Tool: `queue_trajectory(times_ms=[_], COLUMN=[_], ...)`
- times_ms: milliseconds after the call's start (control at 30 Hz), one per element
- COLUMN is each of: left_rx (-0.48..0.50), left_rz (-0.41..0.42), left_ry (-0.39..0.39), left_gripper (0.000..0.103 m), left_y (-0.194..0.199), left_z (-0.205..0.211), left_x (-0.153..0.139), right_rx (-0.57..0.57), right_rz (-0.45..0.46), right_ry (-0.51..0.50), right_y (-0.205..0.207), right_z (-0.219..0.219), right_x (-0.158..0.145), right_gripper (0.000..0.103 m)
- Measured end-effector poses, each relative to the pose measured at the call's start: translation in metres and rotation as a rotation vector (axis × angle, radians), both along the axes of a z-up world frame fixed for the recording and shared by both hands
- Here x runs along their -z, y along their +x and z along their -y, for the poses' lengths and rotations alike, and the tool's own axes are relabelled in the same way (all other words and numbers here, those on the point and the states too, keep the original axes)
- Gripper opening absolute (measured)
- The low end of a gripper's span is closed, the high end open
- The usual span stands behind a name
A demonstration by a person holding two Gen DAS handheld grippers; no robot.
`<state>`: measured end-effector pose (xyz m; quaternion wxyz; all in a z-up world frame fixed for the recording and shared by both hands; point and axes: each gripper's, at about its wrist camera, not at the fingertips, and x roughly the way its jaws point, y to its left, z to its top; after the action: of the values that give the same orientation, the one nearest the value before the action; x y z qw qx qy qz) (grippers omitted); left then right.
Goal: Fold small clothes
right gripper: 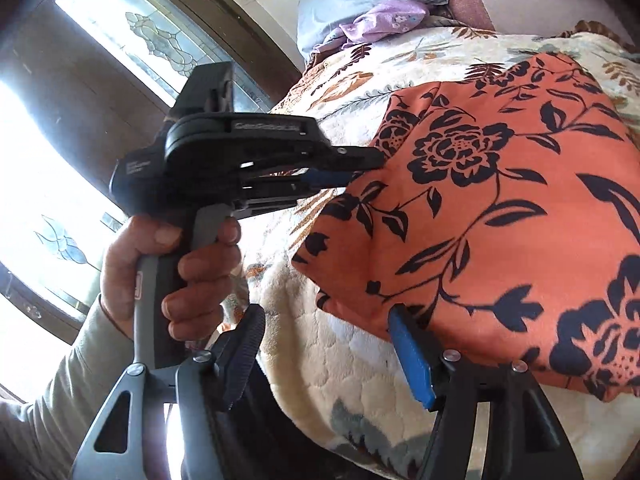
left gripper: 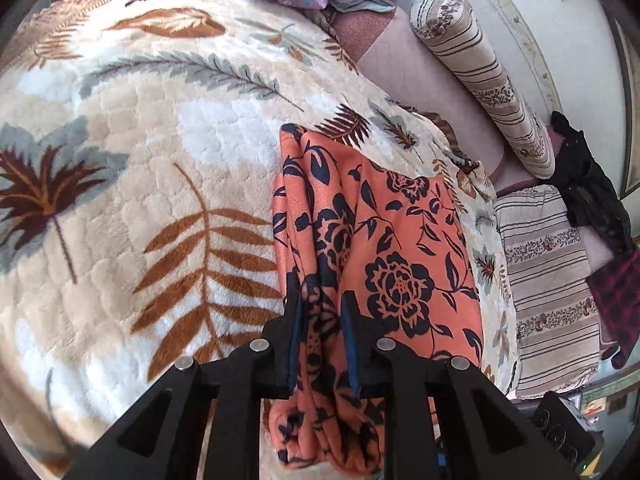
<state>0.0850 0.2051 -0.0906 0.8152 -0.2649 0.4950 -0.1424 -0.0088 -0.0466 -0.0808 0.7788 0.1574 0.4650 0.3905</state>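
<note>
On leaf blanket [left gripper: 160, 160]: left gripper [left gripper: 322, 320] clamps orange garment [left gripper: 400, 240]; right gripper [right gripper: 332, 344] spread apart; striped bolster [left gripper: 480, 76] nearby.

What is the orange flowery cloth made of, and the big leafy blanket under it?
The orange flowery cloth looks like thin woven or knit fabric, smooth and matte: it drapes in soft folds where the left gripper pinches it. The leafy blanket looks like thick plush fleece, probably synthetic: its surface is fuzzy and puffed in little quilted bumps.
</note>
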Motion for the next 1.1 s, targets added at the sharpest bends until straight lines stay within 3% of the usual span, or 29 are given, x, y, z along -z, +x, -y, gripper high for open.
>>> queue_trajectory(times_ms=[133, 267, 333, 433, 467, 533, 600, 667, 700, 733, 767, 900, 1000, 1100], left_rx=[0.01, -0.015, -0.045, -0.076, -0.071, -0.055, -0.071, -0.07, -0.077, -0.08, -0.087, -0.123, -0.121, -0.119], left_rz=[0.061, -0.073, -0.088, -0.047, -0.027, -0.019, -0.028, -0.053, -0.065, -0.075, -0.091, -0.084, -0.039, -0.043], left_ry=[-0.01, 0.044, 0.0, -0.053, -0.064, -0.05, -0.015, -0.004, 0.007, 0.021, 0.047, 0.053, 0.071, 0.098], left_gripper=[0.019, 0.019, 0.019, 0.021, 0.023, 0.054, 0.06, 0.058, 0.052, 0.032, 0.023, 0.019, 0.019, 0.019], left_y=[-0.039, -0.049, -0.057, -0.067, -0.069, -0.069, -0.068, -0.064, -0.064, -0.063, -0.063, -0.069, -0.075, -0.073], left_z=[0.001, 0.011, 0.006, -0.001, 0.0, 0.005, 0.009, 0.013, 0.015, 0.018, 0.019, 0.02, 0.023, 0.027], left_x=[-0.022, 0.013, 0.021, 0.005, -0.002, -0.008, -0.006, 0.002, 0.005, 0.009, 0.012, 0.009, -0.006, -0.004], right_rx=[0.063, 0.153, 0.196, 0.244, 0.266, 0.316, 0.347, 0.407, 0.459, 0.493, 0.521, 0.615, 0.617, 0.634], right_rz=[-0.004, -0.047, -0.098, -0.161, -0.197, -0.277, -0.335, -0.386, -0.427, -0.469, -0.501, -0.535, -0.584, -0.563], right_ry=[0.067, 0.153, 0.199, 0.287, 0.325, 0.41, 0.501, 0.557, 0.568, 0.593, 0.618, 0.646, 0.674, 0.645], right_y=[-0.018, -0.015, -0.009, -0.005, -0.003, 0.001, 0.011, 0.019, 0.022, 0.024, 0.025, 0.027, 0.022, 0.008], right_z=[0.045, 0.093, 0.115, 0.134, 0.139, 0.148, 0.148, 0.15, 0.152, 0.153, 0.155, 0.157, 0.161, 0.168], right_x=[-0.011, -0.014, -0.01, 0.003, 0.009, 0.022, 0.032, 0.041, 0.048, 0.056, 0.062, 0.069, 0.069, 0.064], right_gripper=[0.067, 0.069, 0.069, 0.07, 0.07, 0.07, 0.07, 0.07, 0.07, 0.07, 0.07, 0.069, 0.068, 0.072])
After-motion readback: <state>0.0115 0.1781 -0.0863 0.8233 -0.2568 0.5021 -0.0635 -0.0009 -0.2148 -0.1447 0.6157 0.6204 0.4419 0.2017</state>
